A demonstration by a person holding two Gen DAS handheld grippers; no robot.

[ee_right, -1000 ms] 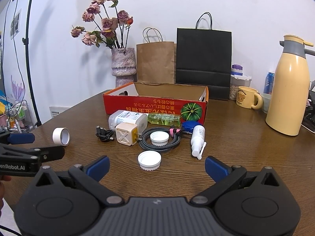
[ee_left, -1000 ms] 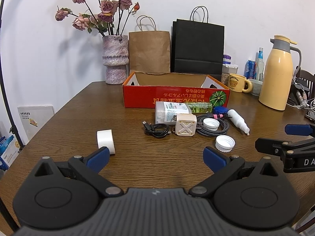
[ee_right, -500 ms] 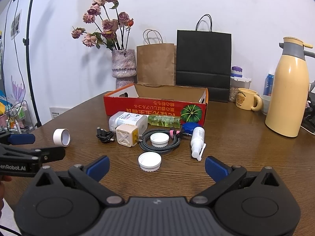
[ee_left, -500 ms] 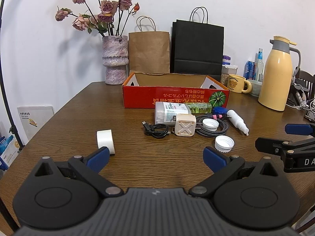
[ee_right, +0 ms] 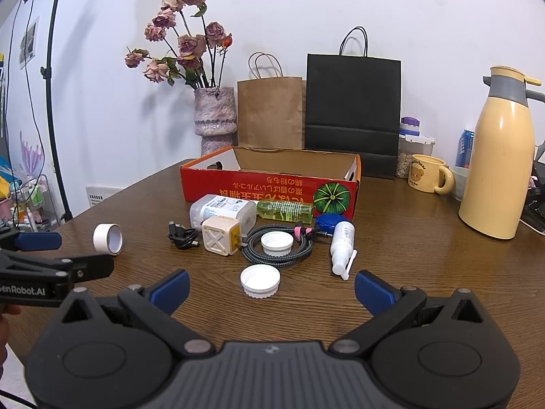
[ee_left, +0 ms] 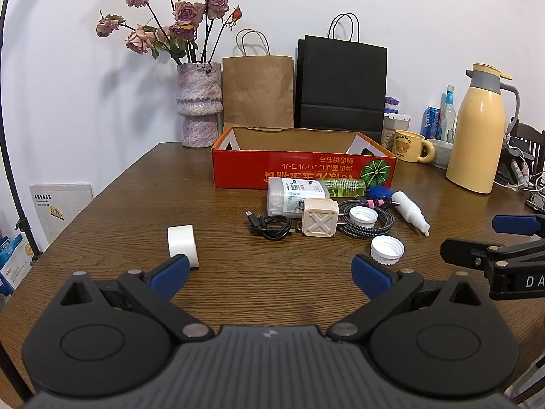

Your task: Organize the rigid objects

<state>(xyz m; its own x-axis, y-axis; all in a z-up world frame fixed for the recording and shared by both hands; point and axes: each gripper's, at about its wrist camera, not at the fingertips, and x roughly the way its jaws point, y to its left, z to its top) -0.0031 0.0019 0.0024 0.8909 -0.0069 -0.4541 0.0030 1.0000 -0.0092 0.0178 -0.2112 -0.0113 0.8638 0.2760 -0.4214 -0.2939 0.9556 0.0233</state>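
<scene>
Left wrist view showed the left gripper (ee_left: 269, 269) spread wide and empty, low over the table (ee_left: 112, 225); the right gripper (ee_right: 270, 288) was likewise wide and empty. A white bottle cap (ee_right: 260, 280) lay nearest, in front of the red box (ee_right: 269, 184), apart from the cluster. It was judged light, stiff and slippery, best pinched across its ribbed rim. Compared with a second before, both views were barely shifted.

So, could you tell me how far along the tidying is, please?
Nothing looks done: no items show inside the red box. Both the left gripper and right gripper are open, holding nothing. The tape roll, charger cube, caps, cables and bottles remain on the table.
</scene>
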